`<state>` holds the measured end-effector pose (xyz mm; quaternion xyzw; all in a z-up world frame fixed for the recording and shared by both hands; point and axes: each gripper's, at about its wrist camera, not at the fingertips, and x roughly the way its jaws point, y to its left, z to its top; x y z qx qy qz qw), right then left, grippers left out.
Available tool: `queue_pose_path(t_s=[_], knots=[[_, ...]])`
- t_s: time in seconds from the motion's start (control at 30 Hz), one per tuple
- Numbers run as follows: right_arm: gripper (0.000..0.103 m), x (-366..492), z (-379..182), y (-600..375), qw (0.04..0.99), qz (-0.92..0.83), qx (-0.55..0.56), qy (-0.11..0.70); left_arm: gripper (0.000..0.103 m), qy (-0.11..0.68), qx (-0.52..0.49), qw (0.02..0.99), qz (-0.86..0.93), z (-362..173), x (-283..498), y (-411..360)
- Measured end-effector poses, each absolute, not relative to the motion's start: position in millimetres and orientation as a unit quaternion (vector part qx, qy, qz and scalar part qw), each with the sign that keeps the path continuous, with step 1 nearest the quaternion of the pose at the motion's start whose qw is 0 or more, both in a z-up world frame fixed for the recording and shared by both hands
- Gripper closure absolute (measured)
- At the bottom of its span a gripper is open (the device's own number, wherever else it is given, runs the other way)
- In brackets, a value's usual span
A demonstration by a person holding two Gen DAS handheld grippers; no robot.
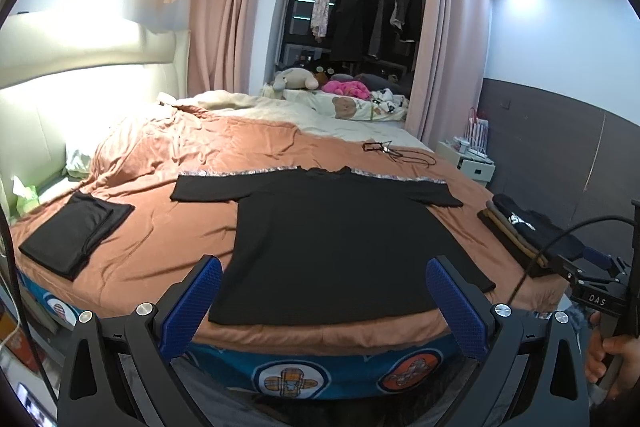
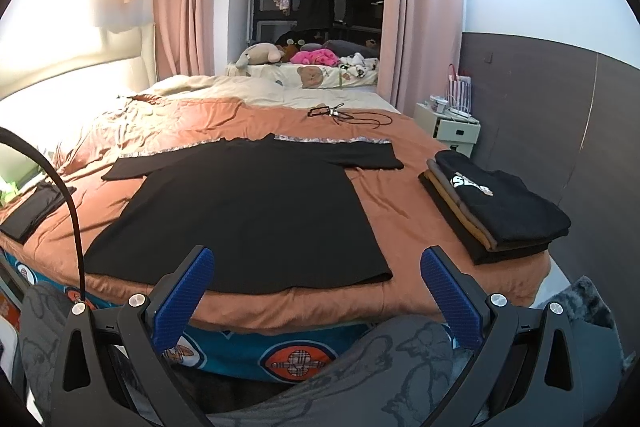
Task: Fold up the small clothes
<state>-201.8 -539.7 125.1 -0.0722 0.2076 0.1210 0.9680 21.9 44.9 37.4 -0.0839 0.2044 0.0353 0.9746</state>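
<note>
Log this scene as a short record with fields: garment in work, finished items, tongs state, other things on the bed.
garment in work: black T-shirt spread flat on the orange bedspread, sleeves out, unfolded
folded, left side: black garment
folded, right side: stack of clothes, black printed one on top
left tongs: open, empty, short of the hem
right tongs: open, empty
other: black cord beyond the collar
</note>
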Motion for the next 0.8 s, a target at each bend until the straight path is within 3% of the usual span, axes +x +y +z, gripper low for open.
queue_pose_path(t_s=[0.8], knots=[[0.0, -53, 115, -458, 0.949, 0.145, -0.102, 0.259, 0.001, 0.264, -0.132, 0.951, 0.093, 0, 137, 141]])
